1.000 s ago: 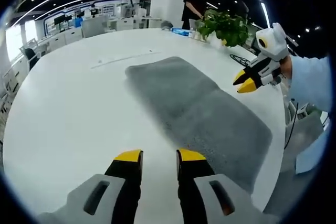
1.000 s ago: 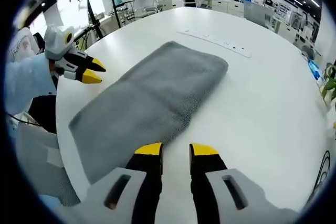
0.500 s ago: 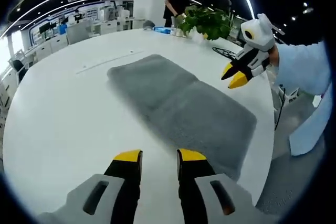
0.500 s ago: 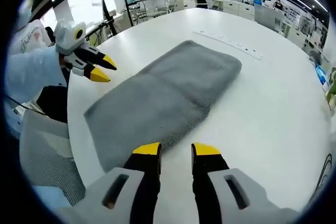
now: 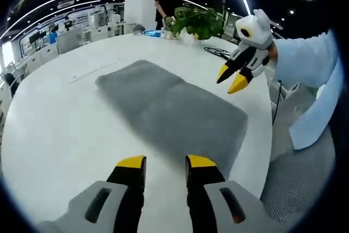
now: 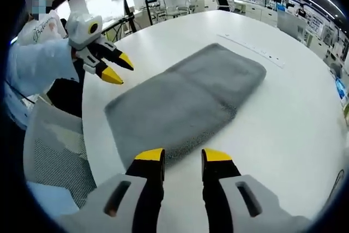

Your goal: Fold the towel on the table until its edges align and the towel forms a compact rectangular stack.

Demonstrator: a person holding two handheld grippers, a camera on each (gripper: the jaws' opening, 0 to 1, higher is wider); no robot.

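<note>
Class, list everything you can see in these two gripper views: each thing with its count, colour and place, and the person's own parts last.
towel: one, grey, lying flat on the table, long and partly folded.
table: one, white, round-edged, under the towel.
potted plant: one, green, at the table's far edge.
bystander: one, dark top, standing behind the plant.
mesh chair: one, grey, beside the table.
left gripper: one, black with yellow fingers, open, above the table near the towel.
right gripper: one, same colours, open, by the towel's edge.
sleeve: light blue, on the arm holding the right gripper.
</note>
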